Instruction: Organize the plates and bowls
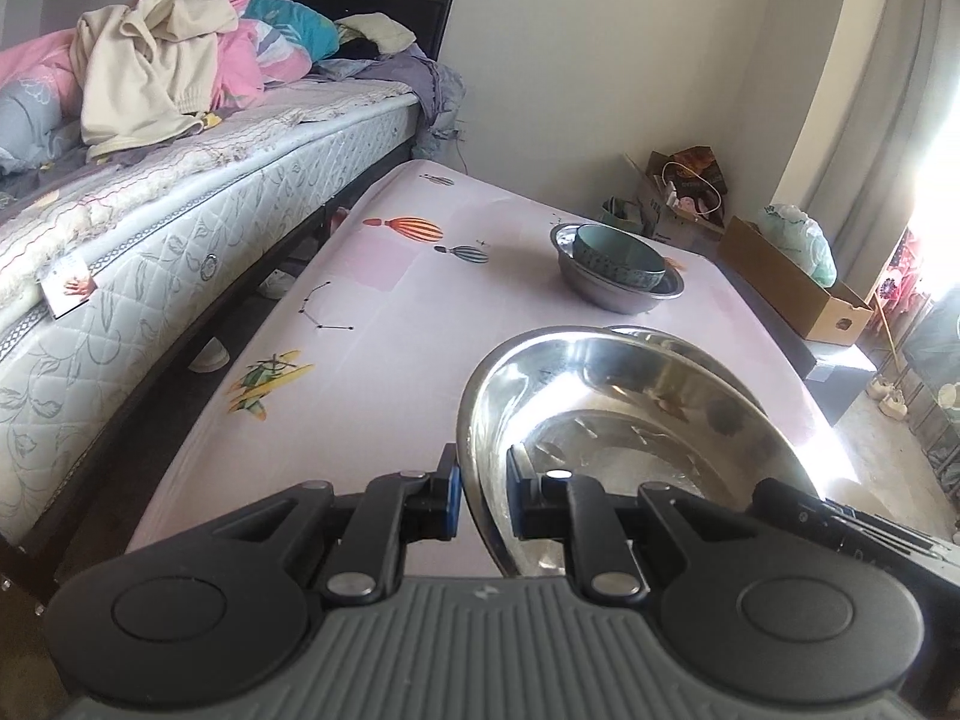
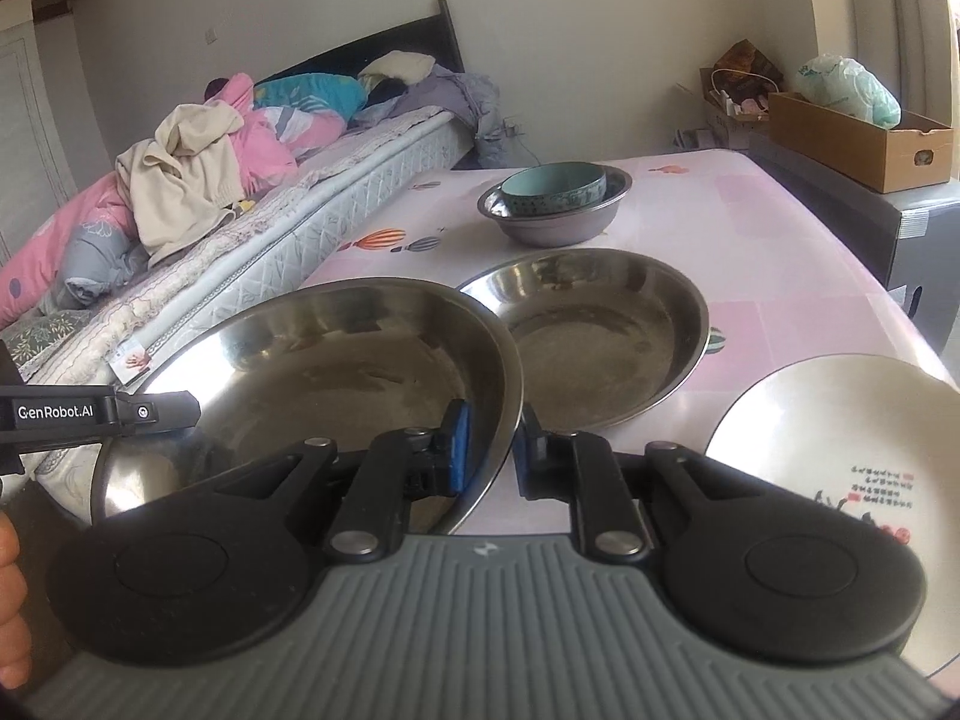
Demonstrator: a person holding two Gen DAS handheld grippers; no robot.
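Note:
Both grippers hold one shiny steel plate (image 2: 336, 372) by opposite rims, lifted and tilted above the pink table (image 2: 780, 252). My right gripper (image 2: 491, 447) is shut on its right rim. My left gripper (image 1: 483, 495) is shut on its left rim; the plate (image 1: 630, 420) fills that view's lower right. A second steel plate (image 2: 600, 336) lies flat on the table just beyond. A teal bowl (image 2: 555, 186) sits inside a steel bowl (image 2: 558, 222) further back, also in the left wrist view (image 1: 618, 276). A white plate with red writing (image 2: 840, 438) lies at the right.
A bed (image 1: 180, 210) with piled bedding runs along the table's left side. A cardboard box (image 2: 858, 138) and bags stand off the table's far right. The other gripper's body (image 2: 90, 414) shows at the left edge of the right wrist view.

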